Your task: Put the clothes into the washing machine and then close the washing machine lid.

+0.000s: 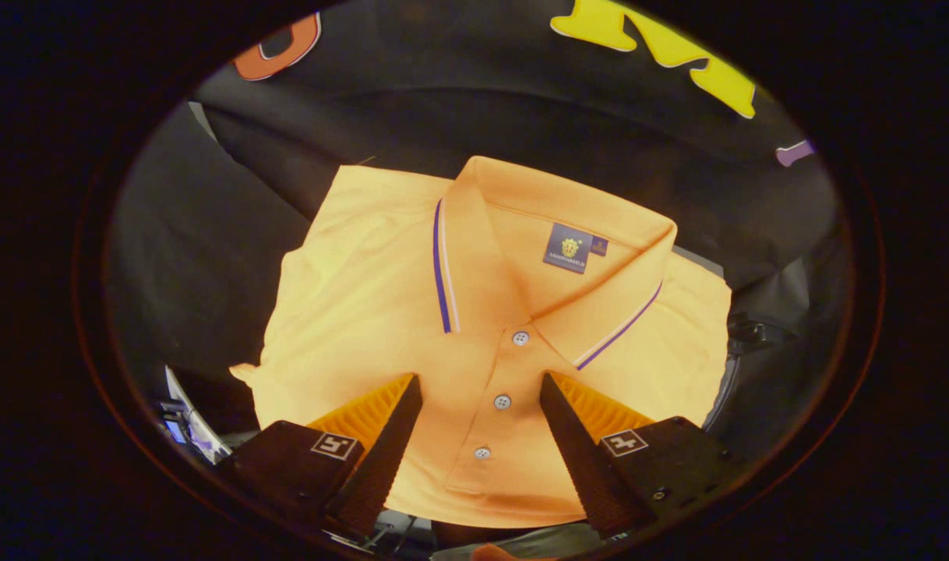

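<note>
Between the spread, empty fingers (481, 389) lies a folded orange polo shirt (365, 312), buttons showing.

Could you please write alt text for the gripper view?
A folded orange polo shirt lies flat just ahead of the open gripper, its button placket running between the two fingers. The collar has purple and white stripes, and black cloth lies around the shirt.

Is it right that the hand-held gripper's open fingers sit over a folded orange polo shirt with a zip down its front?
Not quite. The gripper view shows buttons, not a zip, down the front of the folded orange polo shirt. The hand-held gripper is open, its fingers either side of that button strip.
</note>
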Available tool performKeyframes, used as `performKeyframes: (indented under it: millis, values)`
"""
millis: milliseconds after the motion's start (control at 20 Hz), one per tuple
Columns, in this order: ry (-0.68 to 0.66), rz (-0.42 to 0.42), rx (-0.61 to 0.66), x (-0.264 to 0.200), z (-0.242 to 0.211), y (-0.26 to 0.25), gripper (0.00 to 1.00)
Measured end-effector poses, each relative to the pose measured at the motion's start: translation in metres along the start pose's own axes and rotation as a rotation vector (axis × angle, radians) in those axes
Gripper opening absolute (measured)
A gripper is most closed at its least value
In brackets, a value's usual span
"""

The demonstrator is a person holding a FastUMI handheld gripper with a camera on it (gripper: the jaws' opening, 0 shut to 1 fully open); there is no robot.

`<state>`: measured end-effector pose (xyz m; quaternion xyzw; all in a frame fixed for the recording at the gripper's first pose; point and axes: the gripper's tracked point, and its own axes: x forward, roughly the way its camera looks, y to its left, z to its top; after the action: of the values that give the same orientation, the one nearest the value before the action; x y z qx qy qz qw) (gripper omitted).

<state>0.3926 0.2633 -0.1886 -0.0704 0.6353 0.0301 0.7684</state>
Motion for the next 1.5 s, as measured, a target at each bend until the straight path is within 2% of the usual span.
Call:
performKeyframes:
  millis: [200, 400, 450, 600, 700, 750, 850, 1150, 1500]
  values:
    - [-0.021, 0.007, -0.006, 0.001, 0.001, -0.003, 0.96]
    - [-0.041, 0.016, 0.017, 0.002, 0.002, -0.008, 0.83]
    - [-0.044, 0.023, 0.019, 0.002, 0.001, -0.010, 0.77]
    - [-0.062, 0.068, 0.036, 0.001, 0.002, -0.015, 0.67]
    - [-0.059, 0.112, 0.090, 0.000, 0.002, -0.020, 0.50]
    - [-0.048, 0.138, 0.111, -0.003, 0.004, -0.023, 0.37]
    - [-0.031, 0.191, 0.142, -0.003, 0.004, -0.024, 0.26]
    - [-0.020, 0.230, 0.140, -0.004, 0.004, -0.029, 0.10]
    - [-0.014, 0.266, 0.096, -0.012, 0.007, -0.033, 0.07]
